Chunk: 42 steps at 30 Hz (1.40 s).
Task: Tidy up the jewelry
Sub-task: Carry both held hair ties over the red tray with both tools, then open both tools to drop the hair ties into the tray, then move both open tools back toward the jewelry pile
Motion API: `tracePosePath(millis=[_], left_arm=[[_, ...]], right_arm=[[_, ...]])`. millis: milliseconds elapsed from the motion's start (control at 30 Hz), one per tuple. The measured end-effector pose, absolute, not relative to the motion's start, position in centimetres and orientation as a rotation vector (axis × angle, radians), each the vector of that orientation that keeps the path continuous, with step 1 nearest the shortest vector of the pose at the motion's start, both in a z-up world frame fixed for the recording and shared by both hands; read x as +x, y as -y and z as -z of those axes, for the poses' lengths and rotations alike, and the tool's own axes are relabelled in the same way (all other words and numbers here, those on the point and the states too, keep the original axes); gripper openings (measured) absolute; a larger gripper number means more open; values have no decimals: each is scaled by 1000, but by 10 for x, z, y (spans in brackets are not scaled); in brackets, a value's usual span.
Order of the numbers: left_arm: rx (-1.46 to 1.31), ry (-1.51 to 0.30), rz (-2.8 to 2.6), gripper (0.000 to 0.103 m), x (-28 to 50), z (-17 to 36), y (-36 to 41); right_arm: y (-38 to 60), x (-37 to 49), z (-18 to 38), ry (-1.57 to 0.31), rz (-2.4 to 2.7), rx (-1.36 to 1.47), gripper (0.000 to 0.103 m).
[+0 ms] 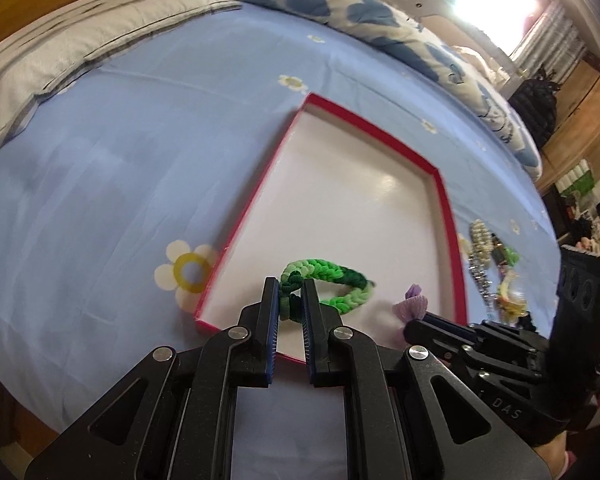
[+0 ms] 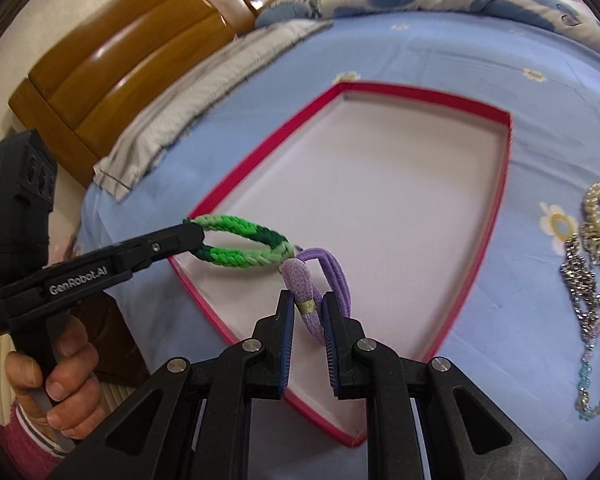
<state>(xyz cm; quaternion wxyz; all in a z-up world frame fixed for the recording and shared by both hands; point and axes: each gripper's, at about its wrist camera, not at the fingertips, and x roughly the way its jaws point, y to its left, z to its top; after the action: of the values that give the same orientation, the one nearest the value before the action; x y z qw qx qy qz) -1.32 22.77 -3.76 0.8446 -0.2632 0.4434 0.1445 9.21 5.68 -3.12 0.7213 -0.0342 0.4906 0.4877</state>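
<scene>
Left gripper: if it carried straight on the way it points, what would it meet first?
Probably the white floor of the red tray. The left gripper, shut on the green band, points down over the tray's near end, with nothing else ahead. Depth is hard to judge in the fisheye view.

The green bracelet (image 2: 244,246) is braided cord, the tray (image 2: 506,152) has glossy white inside, the headboard (image 2: 140,52) is polished wood.

**Two wrist views over one tray**

We look down steeply along the left gripper (image 1: 291,300) from the bed's (image 1: 100,184) near edge, close above the red-rimmed tray's (image 1: 446,200) near corner. Our right gripper (image 2: 308,312) view faces likewise, toward the headboard (image 2: 112,60). Both share the tray, each showing the other gripper.
</scene>
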Motion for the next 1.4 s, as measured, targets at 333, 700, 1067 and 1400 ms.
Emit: tracePosePath(millis=[333, 700, 1067, 1400], left_arm=[[-520, -975, -317, 18, -11, 46, -226], [-470, -949, -332, 47, -18, 24, -214], [-383, -951, -224, 47, -4, 4, -159], [-302, -981, -89, 47, 18, -1, -100]], right_arm=[[-59, 100, 37, -1123, -1075, -96, 21], [-33, 93, 13, -1047, -1058, -35, 39], [68, 89, 6, -992, -885, 90, 43], [170, 95, 22, -1003, -676, 210, 43]])
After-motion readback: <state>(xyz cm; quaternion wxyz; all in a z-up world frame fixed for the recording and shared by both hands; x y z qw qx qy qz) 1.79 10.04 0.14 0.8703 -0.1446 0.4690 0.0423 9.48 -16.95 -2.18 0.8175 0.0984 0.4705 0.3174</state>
